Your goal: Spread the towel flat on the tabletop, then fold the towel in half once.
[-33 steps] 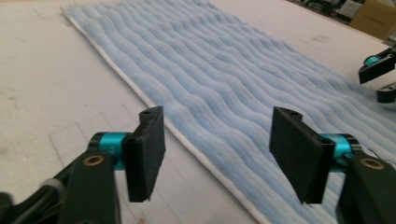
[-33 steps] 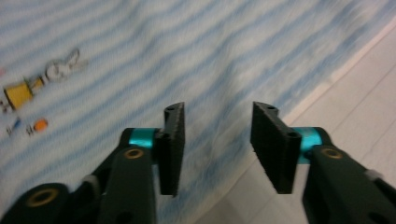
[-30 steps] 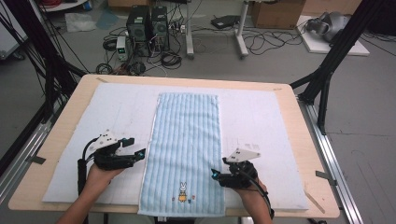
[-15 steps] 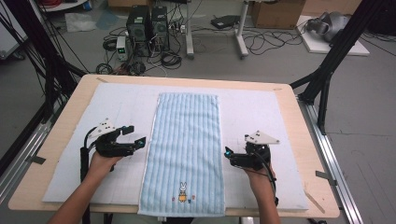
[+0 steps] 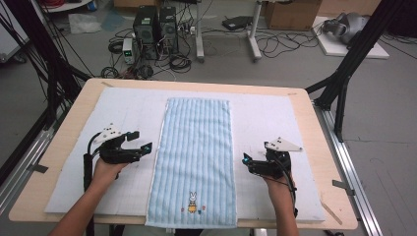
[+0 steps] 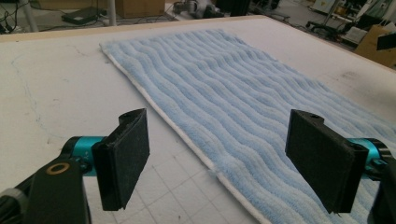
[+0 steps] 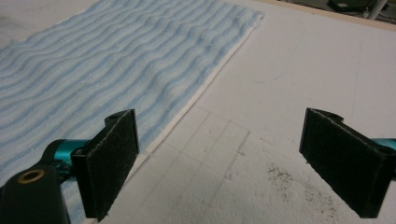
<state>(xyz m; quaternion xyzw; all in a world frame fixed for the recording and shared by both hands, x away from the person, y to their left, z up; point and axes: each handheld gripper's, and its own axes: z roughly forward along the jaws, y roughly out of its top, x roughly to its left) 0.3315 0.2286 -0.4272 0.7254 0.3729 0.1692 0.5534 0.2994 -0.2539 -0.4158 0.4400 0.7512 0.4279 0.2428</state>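
**A:** Where did the towel (image 5: 194, 160) lie when you stopped?

**B:** Flat and lengthwise down the middle of the white mat (image 5: 265, 118), its far end short of the mat's far edge, its near end, the one with the little rabbit (image 5: 192, 201), hanging just past the mat's near edge at the table (image 5: 314, 123) front.

**A:** And your left gripper (image 5: 142, 150)?

**B:** You held it just beside the towel's left long edge, pointing across at it. In the left gripper view the jaws stood spread wide with nothing between the pads; the towel's white hem (image 6: 187, 140) ran diagonally through the gap below them.

**A:** The right gripper (image 5: 247, 160)?

**B:** You had it near the right long edge, a little apart from it. Its jaws had just been opening and stood wide, empty. In the right gripper view the towel's edge (image 7: 205, 88) passed by the left pad, and bare mat with some dark specks (image 7: 280, 175) lay under the rest of the gap.

**A:** Room to move?

**B:** You had bare mat on both sides, a broad strip from each long edge out to the mat's side edges, and more beyond the towel's far end.
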